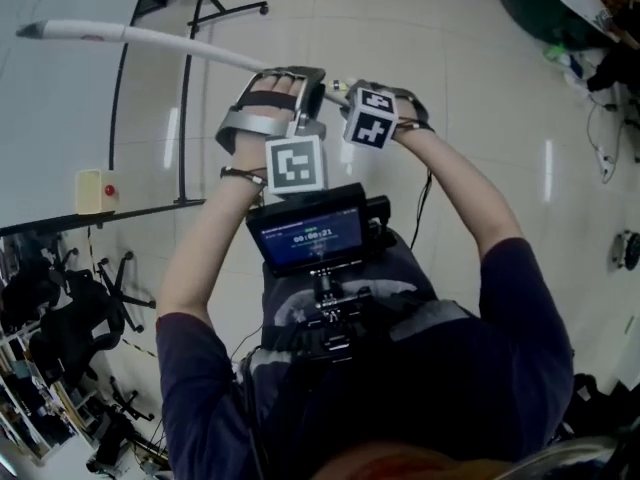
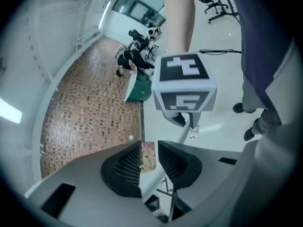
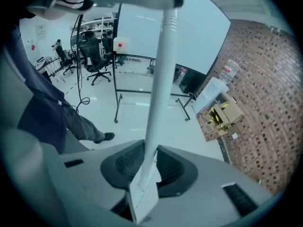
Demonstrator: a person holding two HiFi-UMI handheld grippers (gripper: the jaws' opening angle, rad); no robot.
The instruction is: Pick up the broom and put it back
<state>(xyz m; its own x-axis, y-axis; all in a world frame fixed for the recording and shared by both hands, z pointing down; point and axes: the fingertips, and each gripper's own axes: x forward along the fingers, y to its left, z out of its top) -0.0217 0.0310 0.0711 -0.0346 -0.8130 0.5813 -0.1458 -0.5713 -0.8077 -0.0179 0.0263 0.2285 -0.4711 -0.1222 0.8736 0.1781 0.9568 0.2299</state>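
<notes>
The pale tiled floor (image 1: 450, 28) fills most of the head view. On it, at the left, stands one white board (image 1: 60, 108) in a black frame, carrying one yellow box (image 1: 95, 190) with a single red button (image 1: 110, 189). A cluster of black office chairs (image 1: 60, 328) sits at the lower left.

The one broom (image 1: 160, 40) is held up off the floor. Its white handle slants away to the upper left in the head view and ends in a grey tip, and its near end is at the two grippers, which sit side by side on it.

The right gripper (image 3: 150, 145) has its jaws closed on the handle, with a pad pressing on each side. One blank white tag (image 3: 142, 195) hangs just below the grip.

The left gripper (image 2: 149, 148) shows a narrow gap between its jaws. The pale handle fills the lower part of that gap, so the pads seem to pinch it, though contact is hard to see from this angle.

There are two marker cubes (image 1: 296, 165), one on each gripper, and they bear black-and-white square patterns rather than letters. One small screen (image 1: 312, 238) on the chest rig shows a row of white digits too small to read.

In the right gripper view, one cardboard box (image 3: 222, 113) with yellow print and one clear plastic bottle (image 3: 229, 71) stand near the board.
</notes>
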